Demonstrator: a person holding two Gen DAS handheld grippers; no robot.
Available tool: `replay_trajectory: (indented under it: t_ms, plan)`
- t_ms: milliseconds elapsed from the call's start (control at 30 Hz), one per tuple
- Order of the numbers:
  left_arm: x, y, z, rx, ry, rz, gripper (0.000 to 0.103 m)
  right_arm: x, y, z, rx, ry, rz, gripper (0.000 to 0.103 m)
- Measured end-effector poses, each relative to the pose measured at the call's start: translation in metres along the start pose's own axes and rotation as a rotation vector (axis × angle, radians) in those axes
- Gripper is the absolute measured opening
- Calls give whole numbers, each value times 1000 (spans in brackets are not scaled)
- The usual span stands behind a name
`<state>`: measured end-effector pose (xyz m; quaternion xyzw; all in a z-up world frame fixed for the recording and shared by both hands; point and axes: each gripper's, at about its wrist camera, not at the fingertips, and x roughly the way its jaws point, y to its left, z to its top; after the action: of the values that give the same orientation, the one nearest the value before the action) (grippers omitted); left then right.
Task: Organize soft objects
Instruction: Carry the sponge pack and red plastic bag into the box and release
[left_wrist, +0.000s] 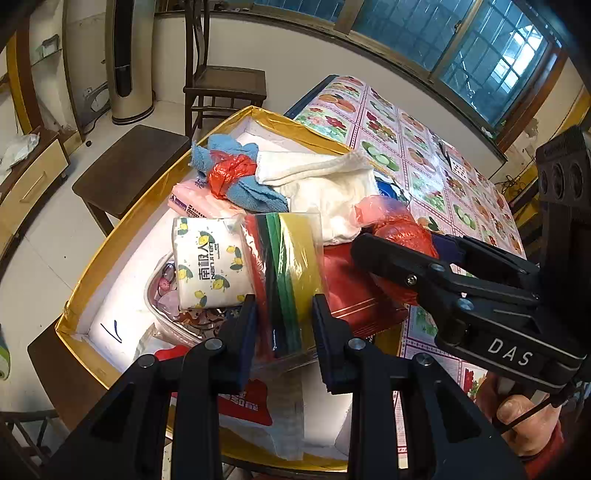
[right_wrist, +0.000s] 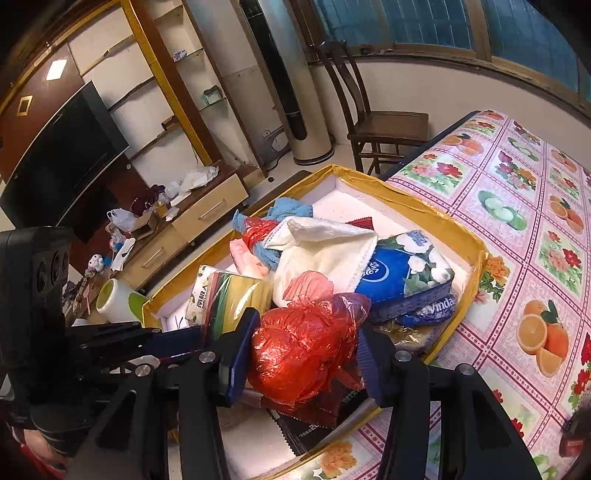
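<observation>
the gold-rimmed box (left_wrist: 258, 110) sat at the left end of the fruit-print tablecloth (left_wrist: 424, 147), heaped with soft things. the left gripper (left_wrist: 284, 314) had its fingers narrowed on a clear packet of coloured cloths (left_wrist: 291, 258), red, green and yellow bands, lying near the middle of the box beside a lemon-print tissue pack (left_wrist: 208, 262). the right gripper (right_wrist: 303, 350) pinched a crumpled red plastic bag (right_wrist: 299, 343) at the near right side of the box, both pads touching it. farther in lay a white cloth (right_wrist: 317, 251), a blue towel (left_wrist: 240, 177) tied with a red bag, and a blue vinda tissue pack (right_wrist: 402, 273) against the right wall.
</observation>
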<state>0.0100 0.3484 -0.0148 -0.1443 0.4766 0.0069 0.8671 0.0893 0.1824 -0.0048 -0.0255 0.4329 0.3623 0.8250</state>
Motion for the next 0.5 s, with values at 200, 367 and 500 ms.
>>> replay_trajectory:
  t_ms: [200, 367, 500]
  plan:
    - [2, 6, -5, 0, -31, 35, 27, 9, 10, -3, -20, 21, -11, 53]
    - [2, 5, -11, 12, -84, 91, 27, 16, 21, -5, -75, 16, -81, 53]
    - [1, 1, -16, 30, -140, 166, 29, 21, 27, -7, -106, 16, -110, 54]
